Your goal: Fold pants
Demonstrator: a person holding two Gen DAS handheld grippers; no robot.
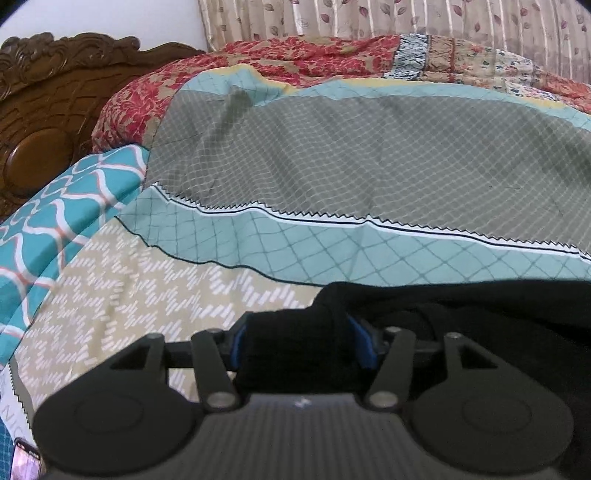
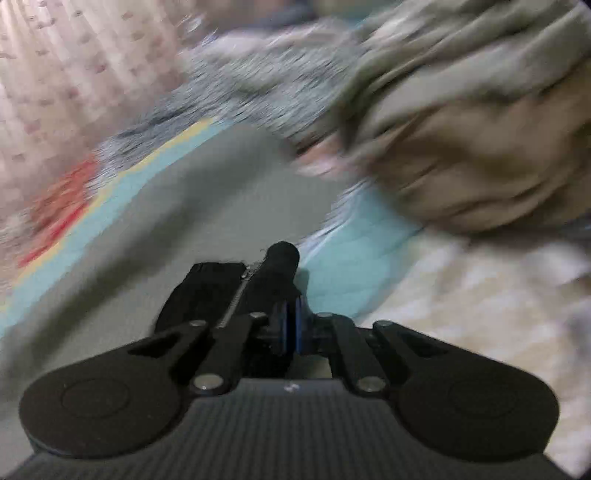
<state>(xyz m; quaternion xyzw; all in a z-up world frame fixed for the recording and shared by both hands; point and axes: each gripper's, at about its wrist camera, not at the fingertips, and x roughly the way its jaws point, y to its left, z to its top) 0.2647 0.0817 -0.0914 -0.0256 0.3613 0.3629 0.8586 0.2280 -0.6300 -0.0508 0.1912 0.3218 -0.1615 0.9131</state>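
Note:
The black pants [image 1: 461, 314] lie on the patterned bedsheet [image 1: 332, 166], spreading to the right in the left wrist view. My left gripper [image 1: 301, 343] is shut on a thick bunch of the black fabric between its blue pads. In the right wrist view, which is blurred by motion, my right gripper [image 2: 291, 328] is shut on a part of the black pants [image 2: 236, 288] with a zipper, held above the bed. Most of the pants are hidden below the grippers.
A carved wooden headboard [image 1: 44, 110] stands at the left with a teal patterned pillow [image 1: 74, 206] below it. A red floral quilt [image 1: 258, 66] lies at the back by a curtain [image 1: 406, 18]. A heap of beige and grey cloth [image 2: 461, 129] lies ahead of the right gripper.

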